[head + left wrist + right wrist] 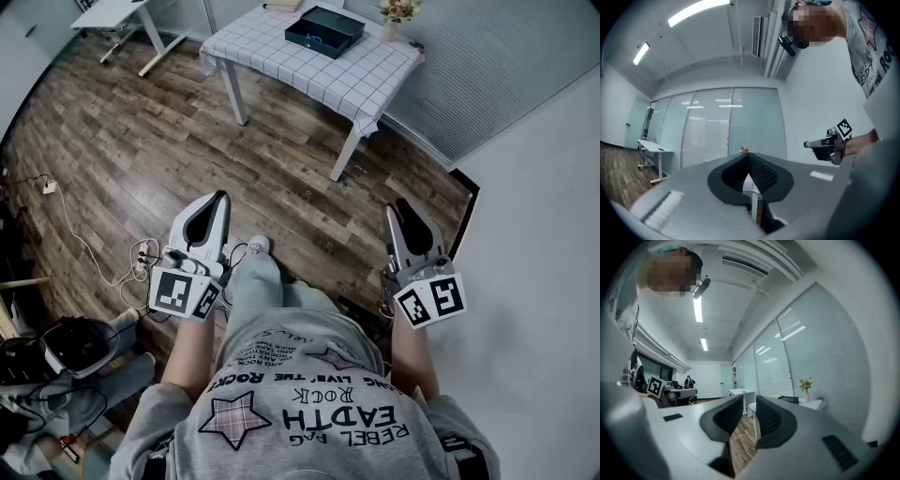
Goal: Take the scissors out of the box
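Standing well apart from the work, the person has the approach left to make before any grasp; entries run left to right.

- White cable trailing over the dark wooden plank floor [67,223]: lies at the far left, off the straight line to the bench. Judged a small trip risk only if the walk drifts that way.
- Left gripper, grey with a marker cube [220,200]: held level at waist height, jaws clenched tip to tip on nothing. Judged best kept free to steady the box.
- Bench, a white-legged table under a white checked cloth [309,67]: stands far ahead across open floor, near the blinds.
- Dark teal shallow rectangular box [323,31]: rests on the far part of the bench, set at a slant to its edges. The scissors are not to be made out from here; they are presumed inside, and their lie cannot be told.
- Small vase of pale flowers [397,13]: stands near the box's right end, apart from it. Judged the likeliest thing to be knocked; the reach should come in from the near side, clear of it.
- Right gripper, grey with a marker cube [405,208]: held level, jaws released with a plain gap and nothing between them. Judged ready for the pick once close enough to see handles and blades; closing across the joined blades or a handle loop, then lifting straight up over the box wall, seems soundest.
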Tool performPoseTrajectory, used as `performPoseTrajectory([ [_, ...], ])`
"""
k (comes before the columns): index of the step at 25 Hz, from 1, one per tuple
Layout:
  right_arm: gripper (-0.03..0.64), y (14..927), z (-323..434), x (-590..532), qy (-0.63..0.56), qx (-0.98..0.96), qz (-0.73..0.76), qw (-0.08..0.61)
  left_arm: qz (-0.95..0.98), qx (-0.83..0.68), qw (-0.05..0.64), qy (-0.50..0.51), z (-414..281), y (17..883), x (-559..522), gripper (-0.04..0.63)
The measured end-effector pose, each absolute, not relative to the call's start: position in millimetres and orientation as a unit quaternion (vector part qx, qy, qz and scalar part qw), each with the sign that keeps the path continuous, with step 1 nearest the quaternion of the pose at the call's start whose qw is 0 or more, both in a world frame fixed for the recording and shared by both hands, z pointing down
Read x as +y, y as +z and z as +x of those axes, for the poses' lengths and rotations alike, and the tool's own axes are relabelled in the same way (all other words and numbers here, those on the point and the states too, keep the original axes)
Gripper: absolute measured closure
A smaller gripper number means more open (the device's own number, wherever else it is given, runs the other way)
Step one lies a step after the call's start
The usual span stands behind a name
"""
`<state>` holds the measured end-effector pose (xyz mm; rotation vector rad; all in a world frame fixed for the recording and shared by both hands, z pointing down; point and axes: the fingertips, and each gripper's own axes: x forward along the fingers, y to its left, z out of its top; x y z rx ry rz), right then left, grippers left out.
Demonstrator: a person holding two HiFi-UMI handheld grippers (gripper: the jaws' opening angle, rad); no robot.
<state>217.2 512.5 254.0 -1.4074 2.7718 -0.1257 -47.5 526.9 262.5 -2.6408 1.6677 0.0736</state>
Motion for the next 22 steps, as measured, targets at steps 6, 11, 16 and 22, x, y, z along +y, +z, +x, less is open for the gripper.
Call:
performPoseTrajectory([
  [6, 0.539, 255, 216, 518, -0.037, 0.895, -0.444, 0.012, -0.844, 0.536, 0.01, 0.024, -45, 264, 532, 0.586],
  [11, 0.552, 257, 221, 512, -0.037, 0.897, -0.441, 0.011, -0.843, 0.538, 0.011, 0.023, -39, 265, 527, 0.586],
  [16, 0.562, 257, 223, 503, -0.037, 0.897, -0.441, 0.01, -0.842, 0.538, 0.01, 0.021, -36, 265, 518, 0.586],
  [22, 0.583, 259, 222, 488, -0.038, 0.896, -0.441, 0.009, -0.843, 0.537, 0.007, 0.016, -33, 268, 504, 0.586],
])
